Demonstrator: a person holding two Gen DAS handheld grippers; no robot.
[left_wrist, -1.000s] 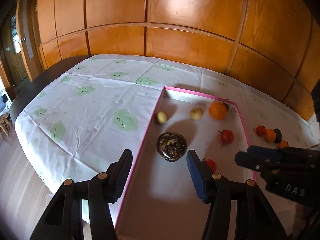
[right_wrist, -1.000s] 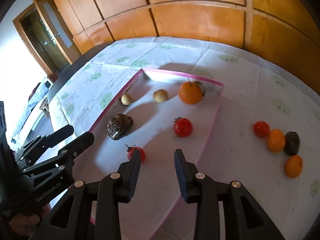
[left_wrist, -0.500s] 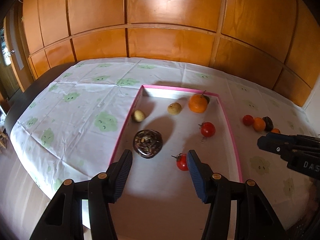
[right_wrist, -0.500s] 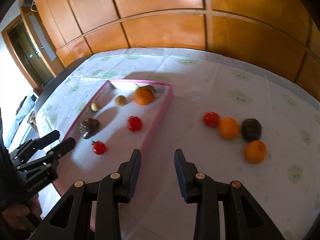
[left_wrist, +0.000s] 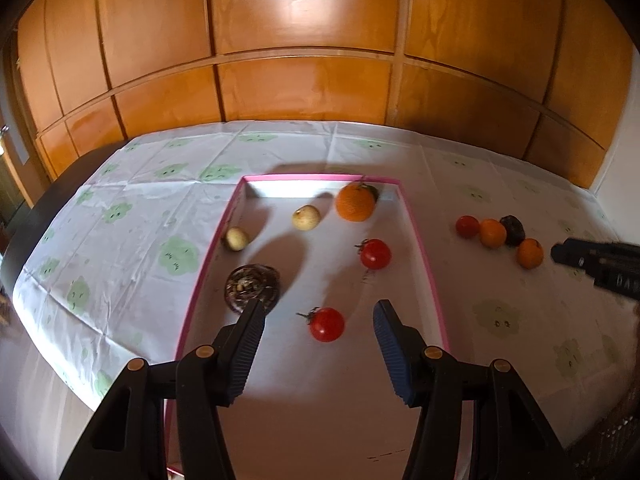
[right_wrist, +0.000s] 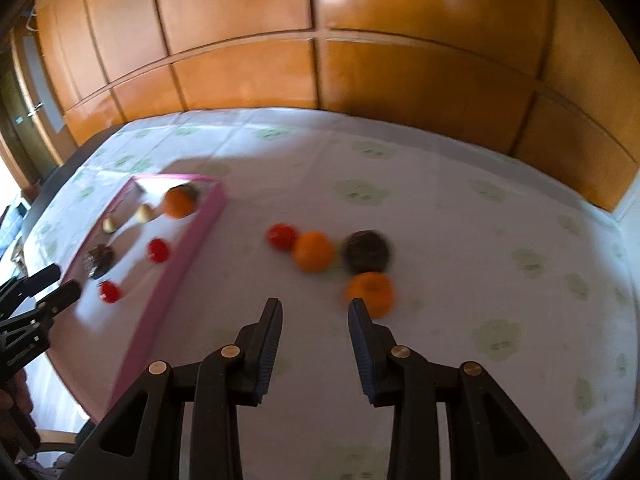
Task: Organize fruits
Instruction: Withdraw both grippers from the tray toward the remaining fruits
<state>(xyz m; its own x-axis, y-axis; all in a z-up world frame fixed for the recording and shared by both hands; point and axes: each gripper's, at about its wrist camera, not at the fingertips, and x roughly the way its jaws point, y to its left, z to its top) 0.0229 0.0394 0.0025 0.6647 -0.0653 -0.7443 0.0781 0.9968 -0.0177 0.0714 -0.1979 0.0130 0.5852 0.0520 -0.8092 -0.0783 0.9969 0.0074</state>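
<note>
Right gripper [right_wrist: 314, 316], jaws apart w/ nothing between, hangs lower centre over the cloth; left gripper [left_wrist: 318, 322] likewise parted, empty, above the pink tray [left_wrist: 428, 256]. Nearest loose fruit: small orange [right_wrist: 370, 290], just beyond right-hand fingertip, beside dark fruit [right_wrist: 366, 254], second orange [right_wrist: 314, 250] and tomato [right_wrist: 282, 236]. Likely light, firm-skinned, round, apt to roll; grip across widest part, gently. Tray wall low, left of cluster; tablecloth [right_wrist: 480, 240] to the right lies open, w/ room to approach.
</note>
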